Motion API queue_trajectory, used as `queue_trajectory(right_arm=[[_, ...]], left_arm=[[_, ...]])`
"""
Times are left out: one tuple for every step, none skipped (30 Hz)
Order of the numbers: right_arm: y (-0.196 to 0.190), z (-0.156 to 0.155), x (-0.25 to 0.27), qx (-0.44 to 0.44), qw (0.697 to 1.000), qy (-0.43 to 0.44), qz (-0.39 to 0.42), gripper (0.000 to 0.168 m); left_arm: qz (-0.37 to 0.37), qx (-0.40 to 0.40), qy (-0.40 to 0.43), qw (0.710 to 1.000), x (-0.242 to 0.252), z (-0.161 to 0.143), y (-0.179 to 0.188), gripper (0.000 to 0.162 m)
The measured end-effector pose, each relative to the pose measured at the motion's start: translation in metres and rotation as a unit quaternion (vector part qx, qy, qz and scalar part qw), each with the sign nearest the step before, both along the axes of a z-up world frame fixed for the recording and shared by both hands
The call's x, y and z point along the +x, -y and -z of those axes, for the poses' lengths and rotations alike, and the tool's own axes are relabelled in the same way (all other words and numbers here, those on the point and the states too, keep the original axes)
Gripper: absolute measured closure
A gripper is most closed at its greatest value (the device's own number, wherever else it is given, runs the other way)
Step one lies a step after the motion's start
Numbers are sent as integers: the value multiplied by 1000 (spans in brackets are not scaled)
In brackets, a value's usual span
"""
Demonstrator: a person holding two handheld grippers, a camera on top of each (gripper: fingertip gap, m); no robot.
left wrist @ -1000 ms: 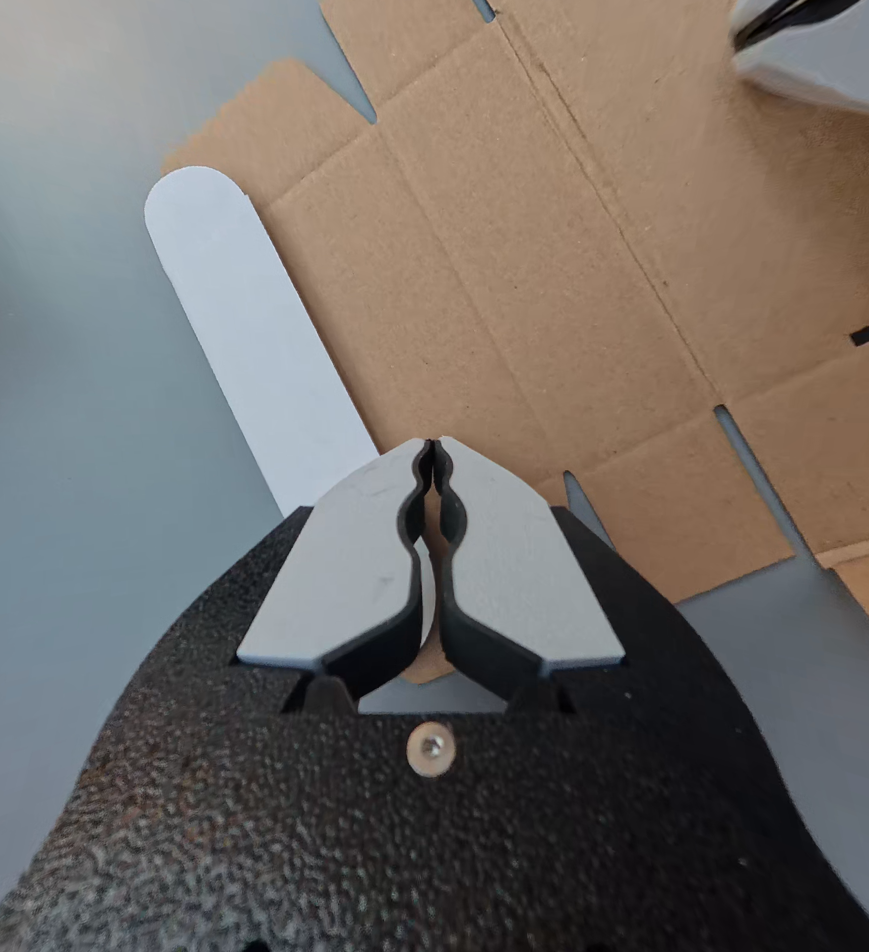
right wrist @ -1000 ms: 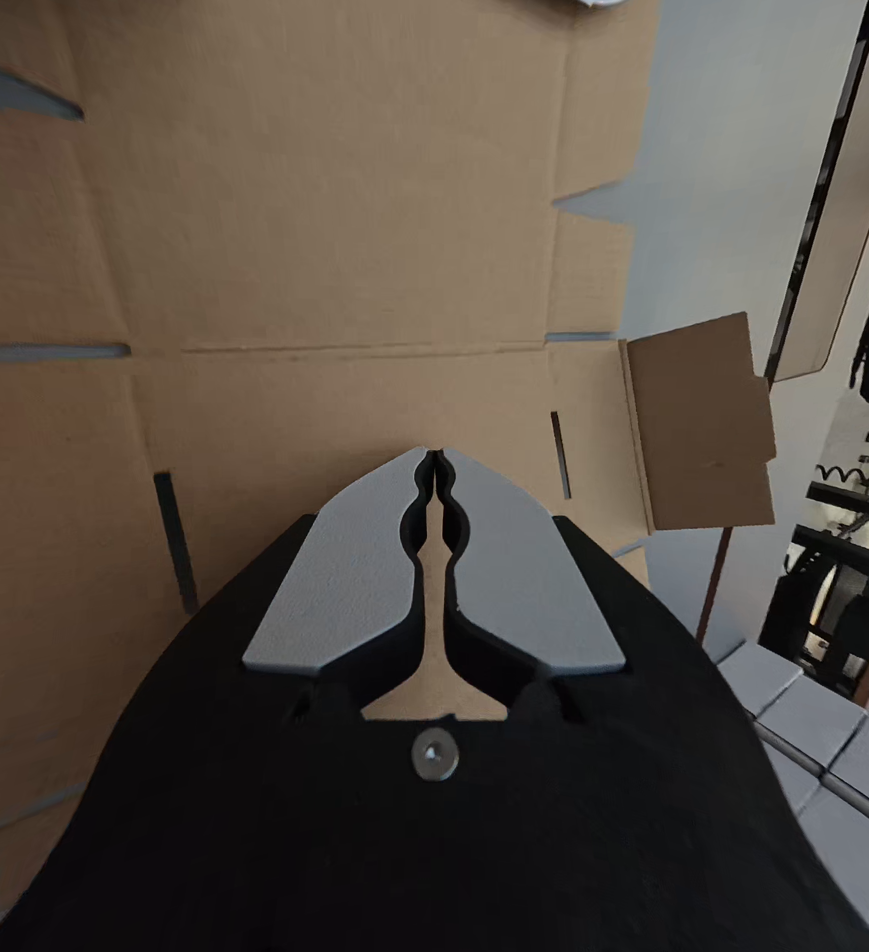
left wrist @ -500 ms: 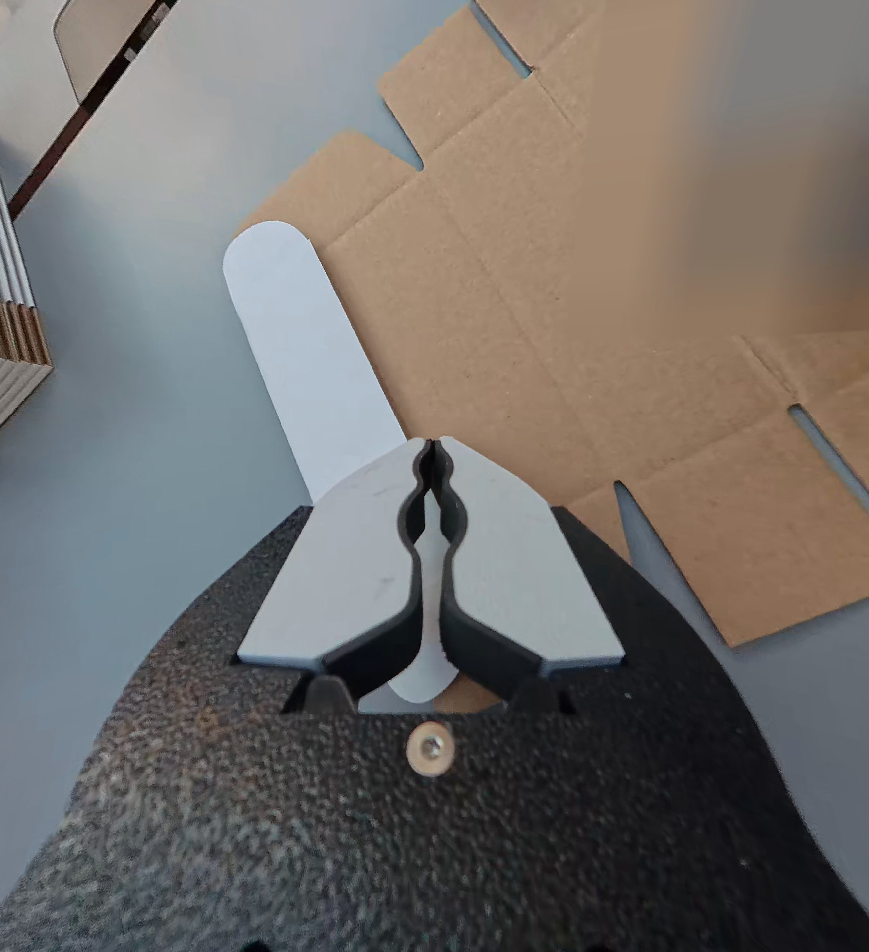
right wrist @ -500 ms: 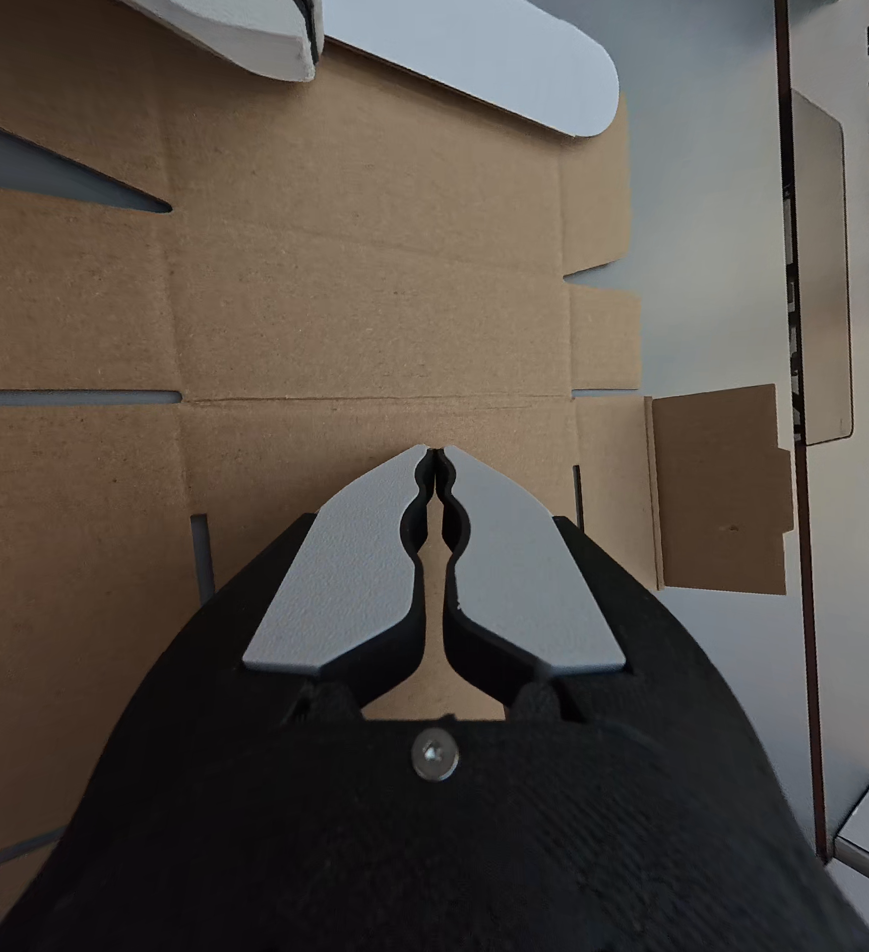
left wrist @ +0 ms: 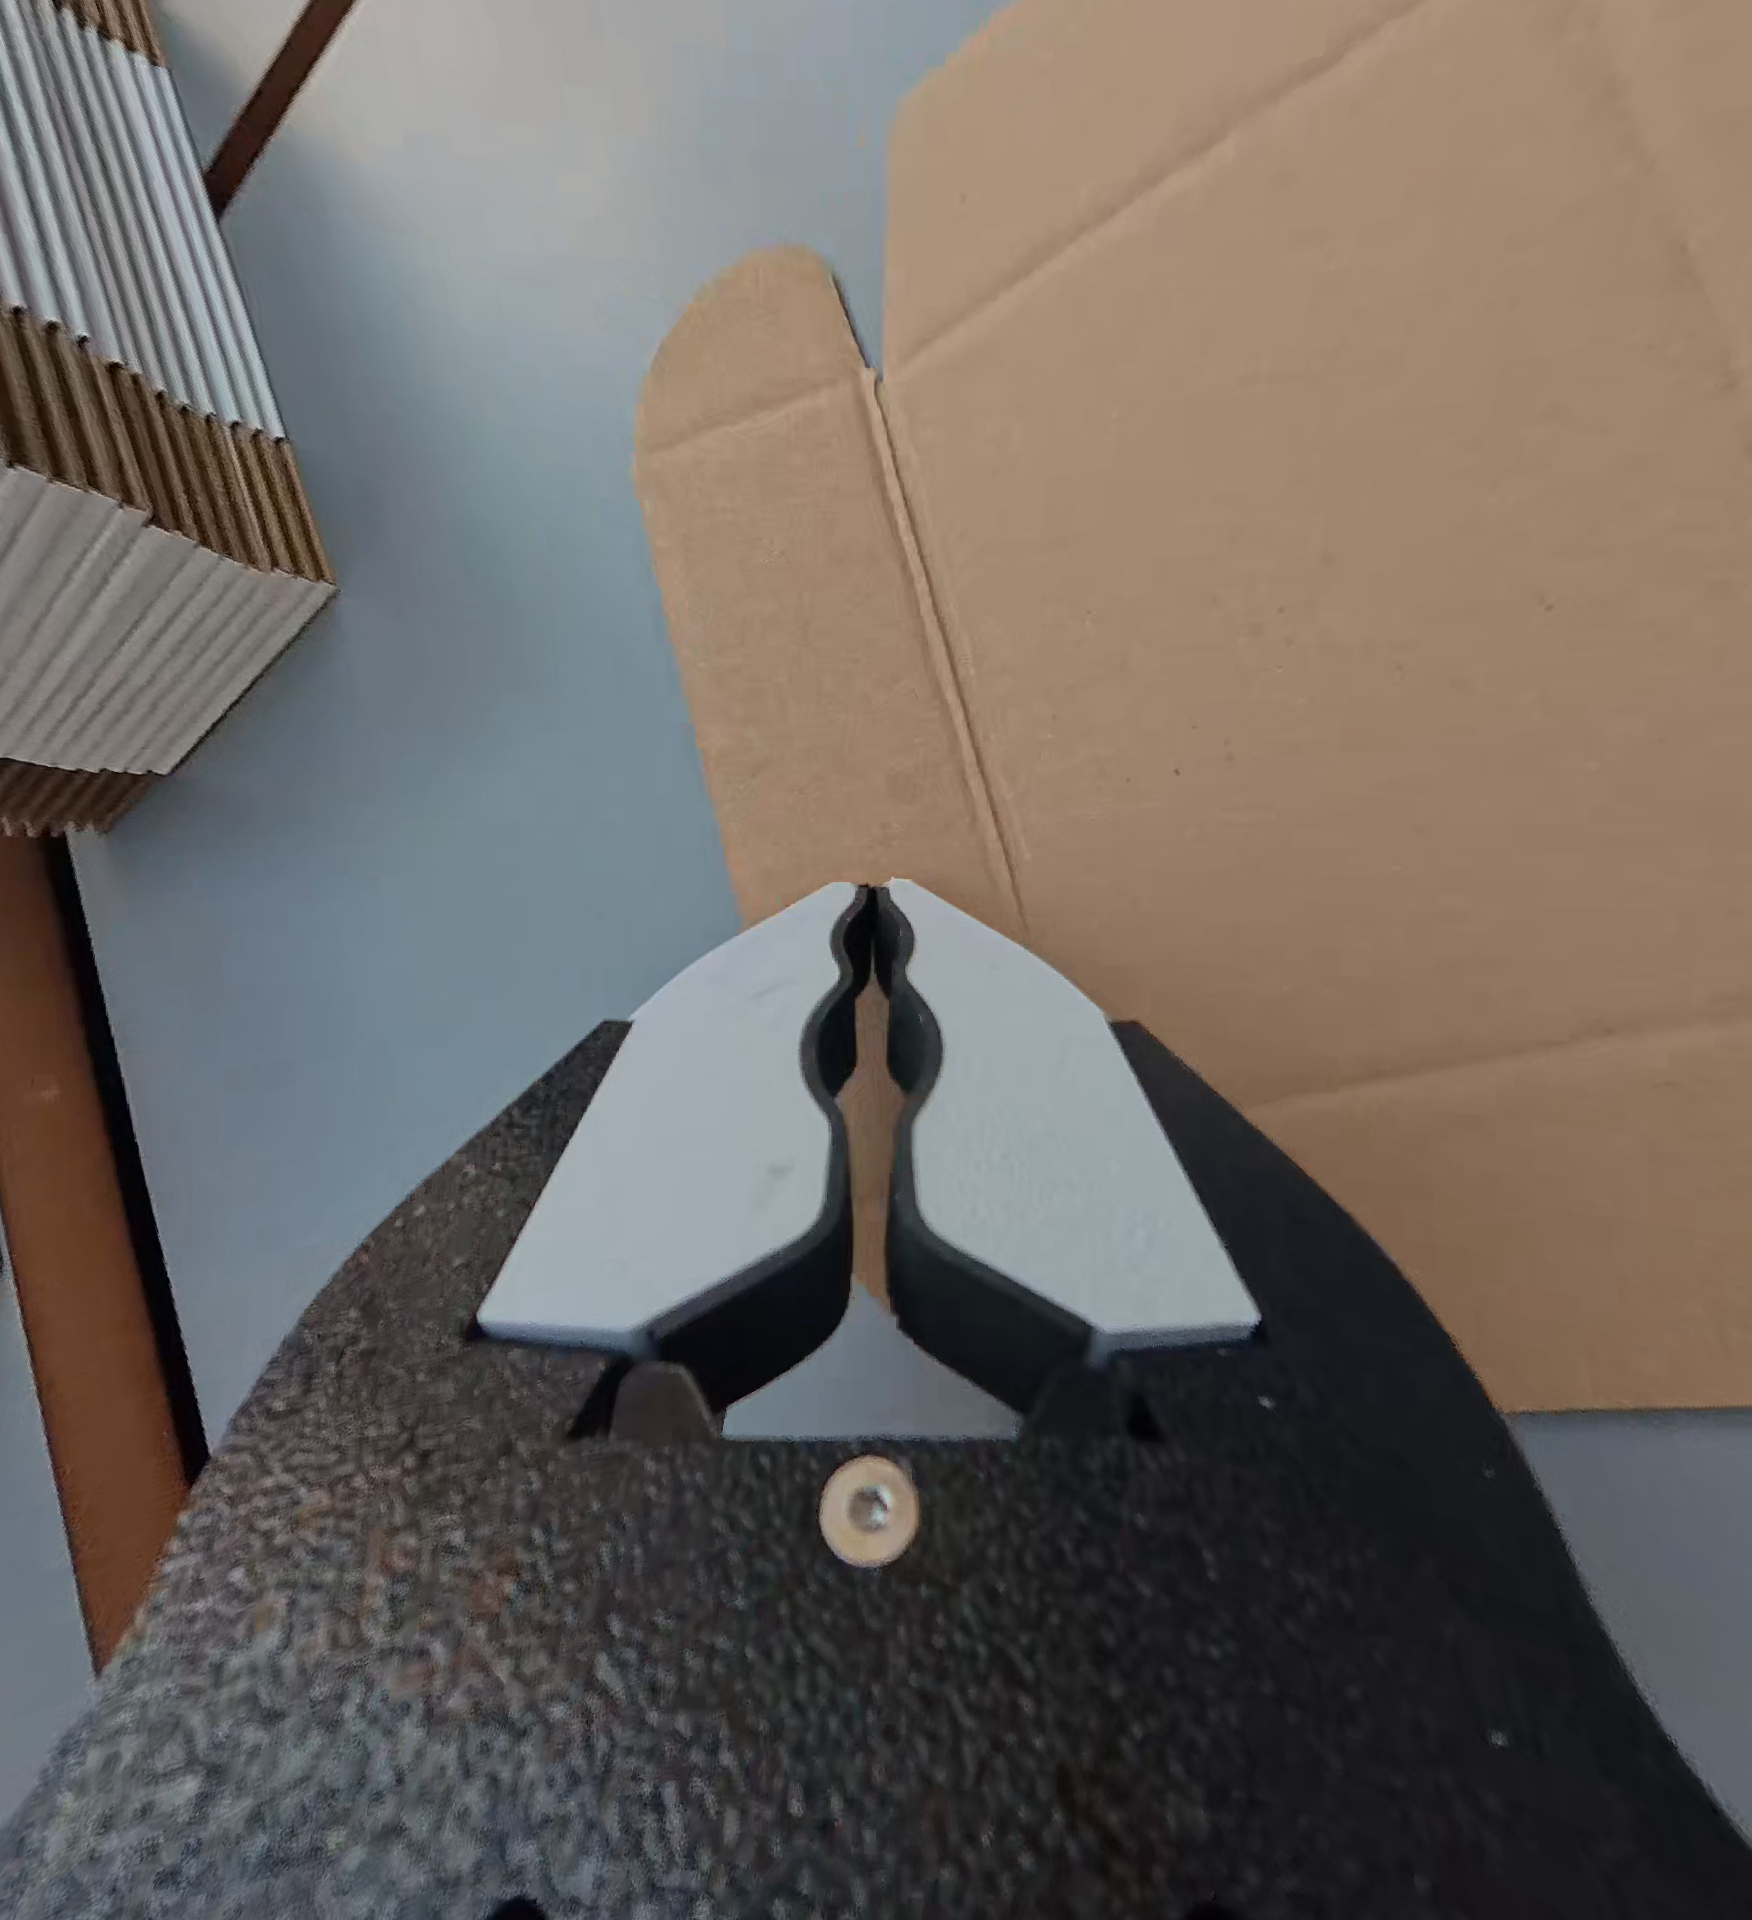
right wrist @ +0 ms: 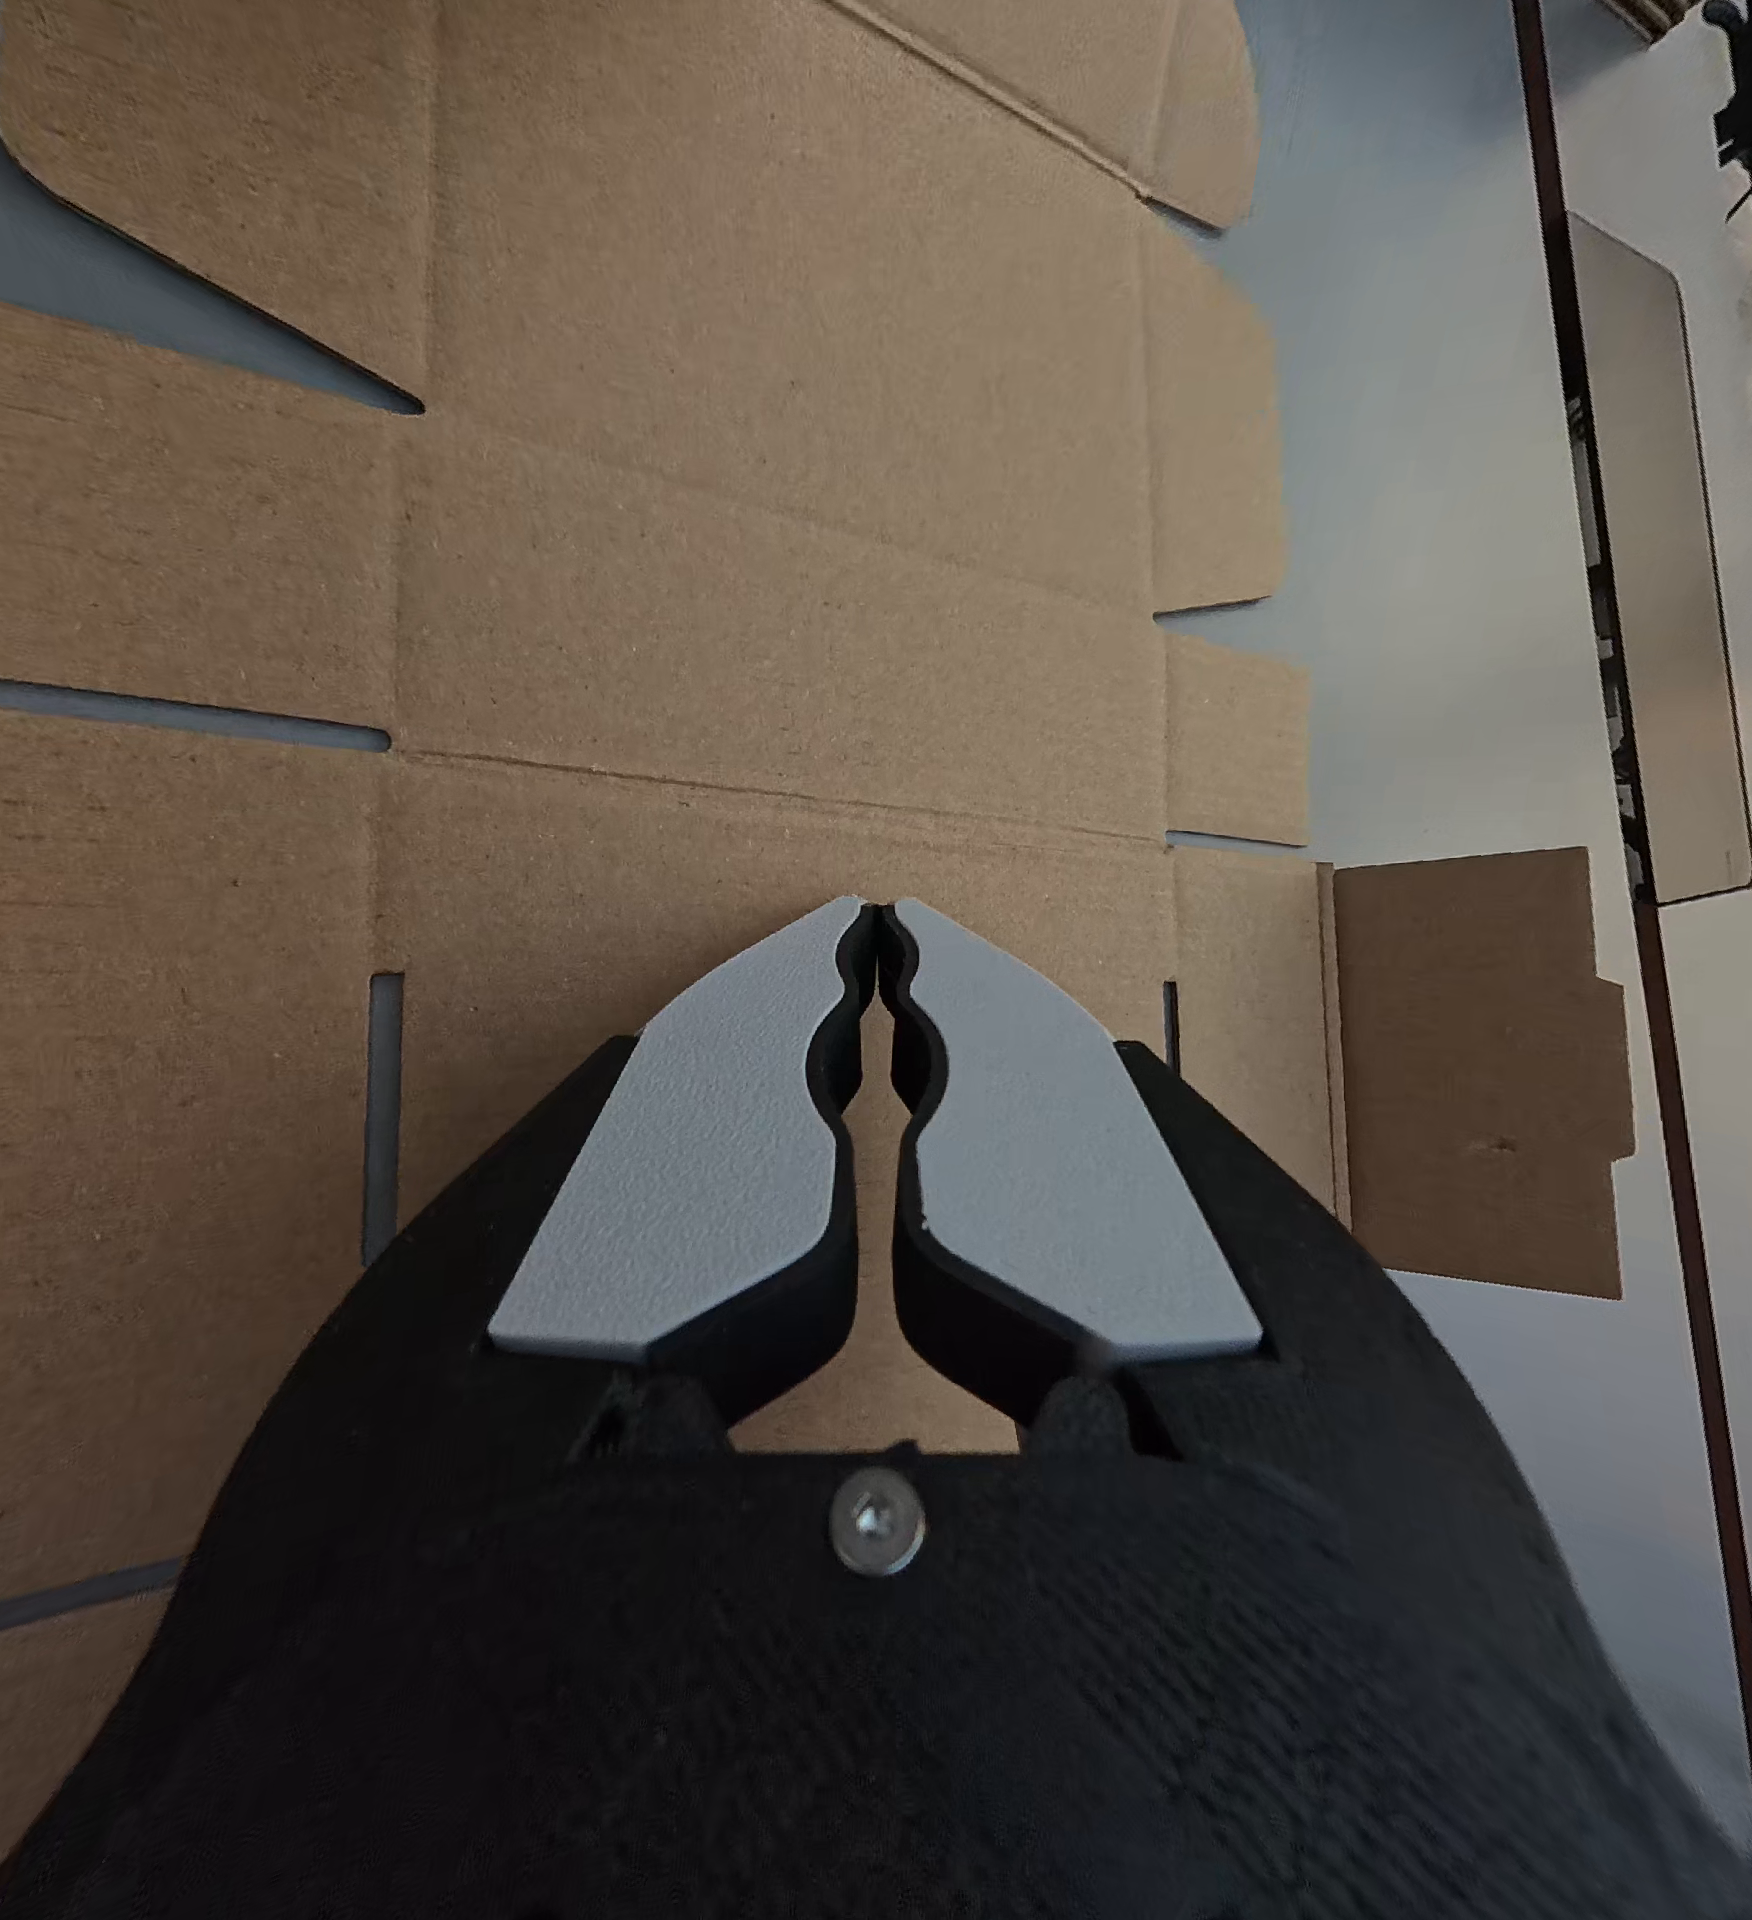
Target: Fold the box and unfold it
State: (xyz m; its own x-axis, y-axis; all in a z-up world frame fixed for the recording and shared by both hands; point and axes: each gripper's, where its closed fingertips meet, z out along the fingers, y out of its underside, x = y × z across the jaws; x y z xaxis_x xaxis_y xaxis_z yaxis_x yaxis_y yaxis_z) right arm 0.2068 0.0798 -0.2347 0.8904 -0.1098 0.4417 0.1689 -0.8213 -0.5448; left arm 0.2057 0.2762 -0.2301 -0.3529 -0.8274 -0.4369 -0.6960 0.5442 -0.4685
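Observation:
The brown cardboard box blank (left wrist: 1371, 644) lies flat and unfolded on the grey table. In the left wrist view its rounded end flap (left wrist: 778, 582) lies open, brown side up, left of a crease. My left gripper (left wrist: 874, 896) is shut and empty, with its tips at the near end of that crease. In the right wrist view the blank (right wrist: 768, 520) fills the picture. My right gripper (right wrist: 877, 911) is shut and empty over a middle panel; I cannot tell if it touches. A darker side flap (right wrist: 1474, 1070) sticks out to the right.
A stack of flat cardboard blanks (left wrist: 93, 499) stands at the left of the table. A brown table edge strip (left wrist: 51, 1195) runs below it. In the right wrist view the table edge (right wrist: 1672, 1039) runs down the right side, with dark equipment beyond it.
The end flap was folded over with its white side up; now it lies open with its brown side up. The left gripper has swung left. The right gripper has pulled back a little.

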Motion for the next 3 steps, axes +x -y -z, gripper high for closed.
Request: queue_trajectory(right_arm=[[0,0,0,0,1000,-2,0,168],[0,0,0,2,1000,-6,1,168],[0,0,0,4,1000,-10,1,168]], left_arm=[[2,-12,-15,1000,0,5,-1,162],[0,-26,-22,999,0,6,-1,162],[-3,-39,-30,999,0,6,0,162]])
